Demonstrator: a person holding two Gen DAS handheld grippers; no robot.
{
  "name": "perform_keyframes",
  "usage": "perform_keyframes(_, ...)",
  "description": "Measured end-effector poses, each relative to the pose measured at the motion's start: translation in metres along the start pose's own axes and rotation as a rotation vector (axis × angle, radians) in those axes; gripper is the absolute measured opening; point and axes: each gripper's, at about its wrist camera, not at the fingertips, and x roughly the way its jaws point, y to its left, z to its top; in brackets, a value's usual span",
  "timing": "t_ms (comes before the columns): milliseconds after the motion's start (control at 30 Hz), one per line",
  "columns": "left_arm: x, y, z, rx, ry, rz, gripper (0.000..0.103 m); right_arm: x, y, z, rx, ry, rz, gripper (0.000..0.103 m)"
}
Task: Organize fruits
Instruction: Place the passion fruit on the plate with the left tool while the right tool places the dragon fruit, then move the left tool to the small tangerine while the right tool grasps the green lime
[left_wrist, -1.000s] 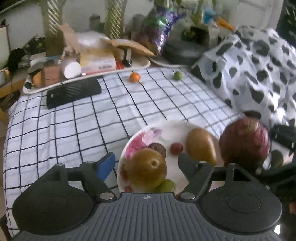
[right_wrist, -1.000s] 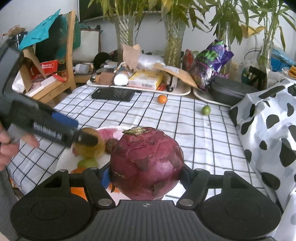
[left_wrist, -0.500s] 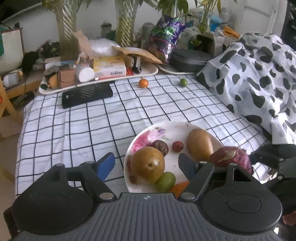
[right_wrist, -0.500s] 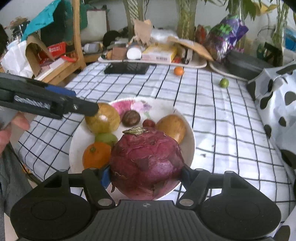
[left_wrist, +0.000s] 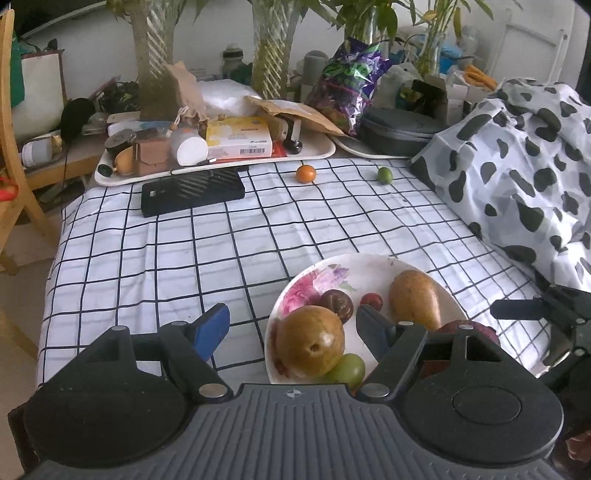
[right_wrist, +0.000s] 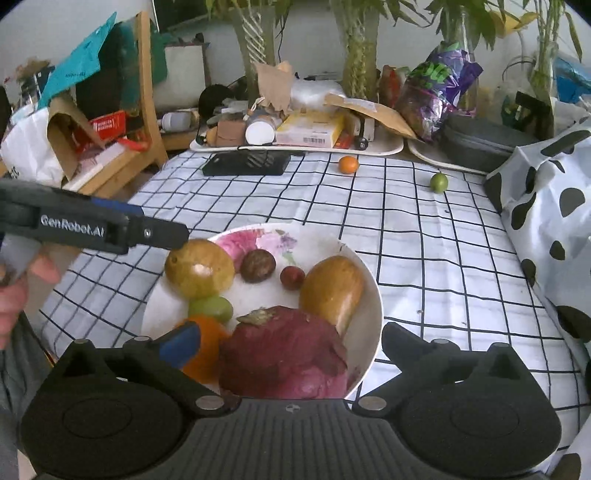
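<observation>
Right gripper (right_wrist: 290, 341) jaws opening around purple fruit (right_wrist: 284, 356) on plate (right_wrist: 369, 280)

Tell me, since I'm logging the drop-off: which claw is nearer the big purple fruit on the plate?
Right. The right claw straddles the purple fruit, its jaws opening, pads clear of it. The left claw sits further over, around the brown pear.

Purple fruit (left_wrist: 465, 328) mostly hidden behind the left gripper's finger. Orange fruit (right_wrist: 208, 347) partly hidden by the right gripper's blue pad.
</observation>
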Motion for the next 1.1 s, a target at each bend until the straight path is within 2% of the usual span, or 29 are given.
perform_keyframes(167, 0.002, -0.002, -0.001, 0.010, 0.006, 0.004, 0.074, -0.007, 0.000, 0.005, 0.001, -0.041, 0.018, 0.103)
perform_keyframes(433, 0.003, -0.004, -0.002, 0.023, 0.012, 0.005, 0.074, -0.014, -0.014, 0.010, 0.096, -0.101, -0.021, 0.103)
perform_keyframes(833, 0.004, -0.013, 0.001, 0.049, 0.010, 0.004, 0.074, -0.022, -0.031, 0.011, 0.167, -0.140, -0.148, 0.103)
perform_keyframes(1100, 0.008, -0.021, 0.010, 0.041, 0.005, 0.016, 0.074, -0.019, -0.036, 0.007, 0.111, -0.132, -0.229, 0.103)
